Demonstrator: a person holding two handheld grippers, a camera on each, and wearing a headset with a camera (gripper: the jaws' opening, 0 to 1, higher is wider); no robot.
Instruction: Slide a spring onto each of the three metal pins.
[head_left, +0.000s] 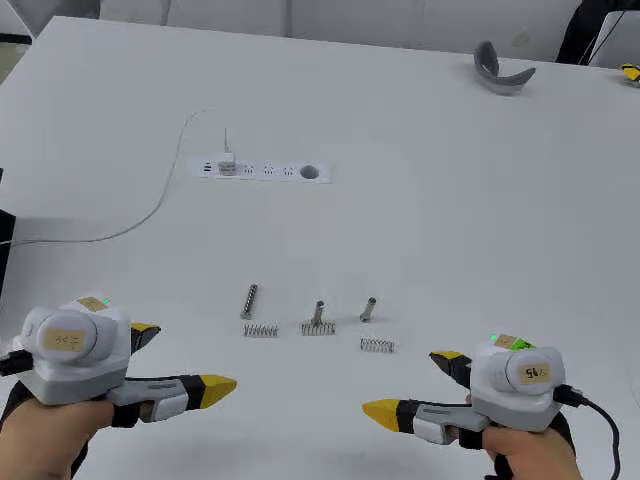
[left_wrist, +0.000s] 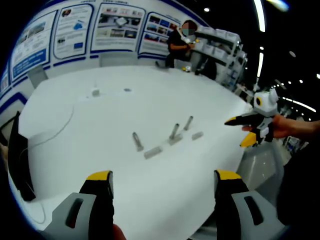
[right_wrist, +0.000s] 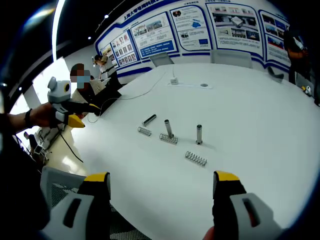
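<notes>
I hold both tools low over the near edge of the white table (head_left: 450, 220), the left gripper (head_left: 182, 360) and the right gripper (head_left: 415, 385) each with jaws spread wide and nothing between them. The work sits between and just beyond them: three short metal pins in a row, each with a small coil spring on its near side. The left pin (head_left: 249, 300) looks to be lying over or leaning hard, with the left spring (head_left: 260, 329) just below it. The middle pin (head_left: 318, 312) stands up with the middle spring (head_left: 318, 328) right at its foot. The right pin (head_left: 368, 309) also stands, and the right spring (head_left: 378, 345) lies a little apart from it, nearest my right tool. None of the springs is on a pin yet. I judge the springs to be very light, thin-wired and squashy, likely to roll or flick away on this smooth top, so I would pinch one gently across its middle coils, leaving an open end free to find the pin tip. The pins look stiff, smooth and slippery, and small enough to topple. I would steady one low on its shaft with the other tool, and the left one probably needs holding upright before it takes a spring.
</notes>
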